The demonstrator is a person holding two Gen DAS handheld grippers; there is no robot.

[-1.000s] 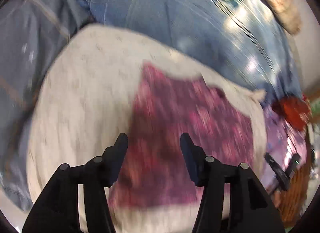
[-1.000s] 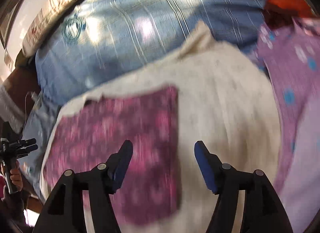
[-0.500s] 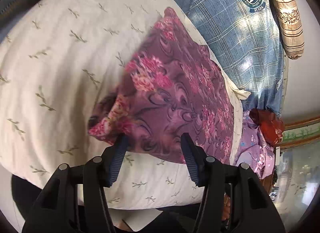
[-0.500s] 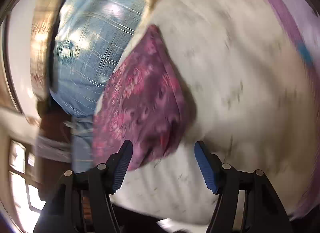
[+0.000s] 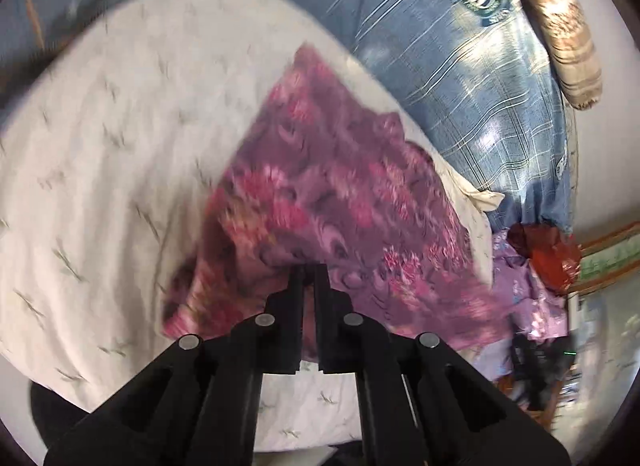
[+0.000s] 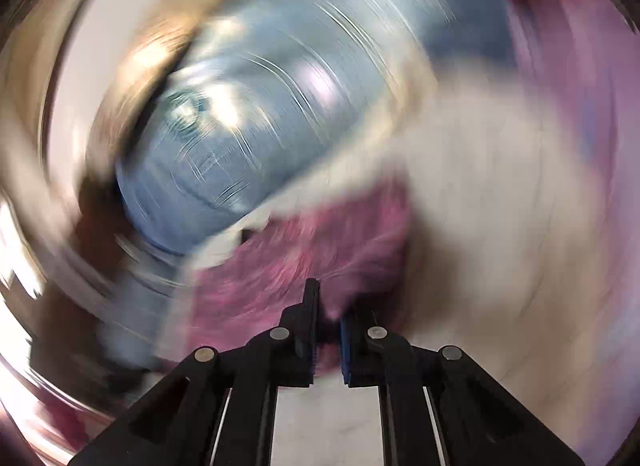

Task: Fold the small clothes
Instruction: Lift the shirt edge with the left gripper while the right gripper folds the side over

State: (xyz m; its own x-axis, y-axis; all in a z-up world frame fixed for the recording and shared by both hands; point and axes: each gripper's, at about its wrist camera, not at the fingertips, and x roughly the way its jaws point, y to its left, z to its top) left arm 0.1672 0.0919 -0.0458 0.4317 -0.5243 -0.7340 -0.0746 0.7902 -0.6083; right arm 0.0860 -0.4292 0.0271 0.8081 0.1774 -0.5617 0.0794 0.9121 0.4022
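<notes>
Cream leaf-print cushion is your work surface, blue plaid sheet behind it. Purple floral garment lies on the cushion, long axis running away from you and up-right in the left view. Left gripper is clamped on its near edge, cloth bunched between the jaws. Right gripper is nearly closed with pink fabric between its fingers; heavy blur, so I judge it pinched, not certain. Both grips sit on the near hem, so the fold should carry forward, toward the far edge by the sheet.
</notes>
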